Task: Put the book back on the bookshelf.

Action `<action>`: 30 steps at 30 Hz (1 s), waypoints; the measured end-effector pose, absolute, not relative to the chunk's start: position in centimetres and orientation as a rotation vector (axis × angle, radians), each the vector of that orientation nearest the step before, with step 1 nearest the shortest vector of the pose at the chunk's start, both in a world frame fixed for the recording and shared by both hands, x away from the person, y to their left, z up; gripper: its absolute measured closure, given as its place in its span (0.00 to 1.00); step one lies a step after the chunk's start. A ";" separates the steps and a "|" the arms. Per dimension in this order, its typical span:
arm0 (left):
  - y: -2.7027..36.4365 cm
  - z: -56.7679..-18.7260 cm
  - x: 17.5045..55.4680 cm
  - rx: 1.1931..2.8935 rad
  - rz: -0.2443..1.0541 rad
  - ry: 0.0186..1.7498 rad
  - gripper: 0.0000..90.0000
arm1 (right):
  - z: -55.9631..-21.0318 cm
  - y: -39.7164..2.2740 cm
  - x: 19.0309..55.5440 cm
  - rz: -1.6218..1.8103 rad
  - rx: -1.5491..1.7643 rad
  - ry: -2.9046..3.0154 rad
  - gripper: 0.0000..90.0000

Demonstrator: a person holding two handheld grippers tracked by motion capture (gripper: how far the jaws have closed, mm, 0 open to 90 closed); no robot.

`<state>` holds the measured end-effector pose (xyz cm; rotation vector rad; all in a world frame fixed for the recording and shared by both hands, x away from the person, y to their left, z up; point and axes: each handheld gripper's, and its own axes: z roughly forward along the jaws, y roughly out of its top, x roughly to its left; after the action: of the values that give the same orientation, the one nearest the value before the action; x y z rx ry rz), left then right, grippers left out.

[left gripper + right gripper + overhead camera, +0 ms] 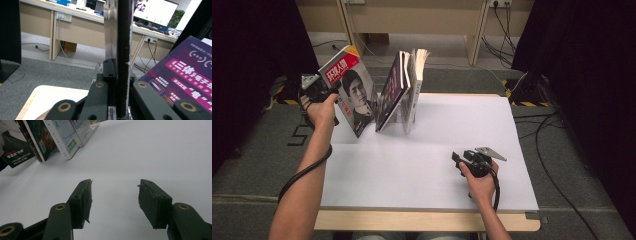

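A magazine point(351, 86) with a red title band and a portrait cover stands tilted at the table's left rear. My left gripper point(334, 96) is shut on its left edge. In the left gripper view the magazine's dark edge point(123, 50) rises upright between the two jaws of my left gripper point(120, 77), which press on it. A purple-covered book point(390, 92) leans just right of the magazine and appears again as the purple cover point(185, 82). My right gripper point(458, 159) rests low on the white table sheet point(432, 150); my right gripper point(114, 195) is open with nothing between its jaws.
A white-covered book point(414, 82) stands upright behind the purple one, backed by a clear bookend point(88, 128). Beyond the table lie grey carpet, desks point(422, 20) and trailing cables point(557, 150). Dark curtains flank both sides.
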<state>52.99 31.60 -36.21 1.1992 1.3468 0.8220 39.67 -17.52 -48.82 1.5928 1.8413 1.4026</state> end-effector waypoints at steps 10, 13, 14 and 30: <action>30.6 -35.8 52.8 1.213 0.853 1.271 0.96 | -48.8 -17.5 39.6 1.403 1.588 1.835 0.49; 30.4 -35.4 52.7 1.225 0.873 1.238 0.96 | -48.8 -17.6 39.6 1.401 1.589 1.835 0.49; 30.1 -34.9 52.7 1.227 0.893 1.208 0.96 | -48.8 -17.6 39.6 1.401 1.593 1.835 0.49; 28.7 -33.6 53.8 1.241 0.966 1.104 0.96 | -48.9 -17.7 39.7 1.404 1.601 1.833 0.50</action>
<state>53.79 28.74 -33.57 1.2406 1.1039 0.9661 39.70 -17.70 -48.87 1.6009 1.8331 1.4039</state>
